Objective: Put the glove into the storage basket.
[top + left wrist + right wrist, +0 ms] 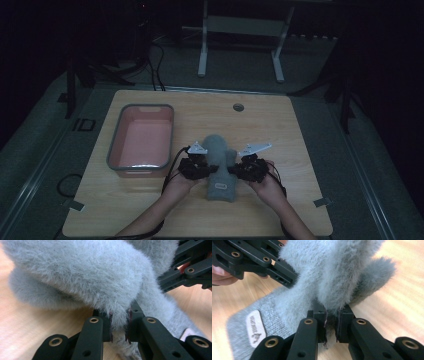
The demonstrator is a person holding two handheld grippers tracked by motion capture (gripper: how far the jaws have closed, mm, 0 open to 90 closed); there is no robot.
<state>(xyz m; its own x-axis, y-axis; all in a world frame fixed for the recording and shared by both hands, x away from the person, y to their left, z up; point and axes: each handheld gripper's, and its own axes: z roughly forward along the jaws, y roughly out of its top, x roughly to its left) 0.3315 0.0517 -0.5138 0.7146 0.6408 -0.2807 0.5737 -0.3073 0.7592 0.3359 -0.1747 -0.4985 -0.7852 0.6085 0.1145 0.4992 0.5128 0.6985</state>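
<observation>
Between both grippers' jaws, grey fuzzy hat (218, 165).

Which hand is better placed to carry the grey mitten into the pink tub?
Left, probably: the left gripper pinches the grey mitten on the side facing the pink tub.

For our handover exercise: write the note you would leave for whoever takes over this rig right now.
Left gripper: shut on the grey fluffy glove, pinching its fur.
Right gripper: shut on the glove from the other side.
Glove: near the table's front middle, cuff end with label towards the person.
Pink bin: on the left, nothing visible in it.
Done: both grips set.
Left: probably carrying the glove to the bin and releasing.
</observation>
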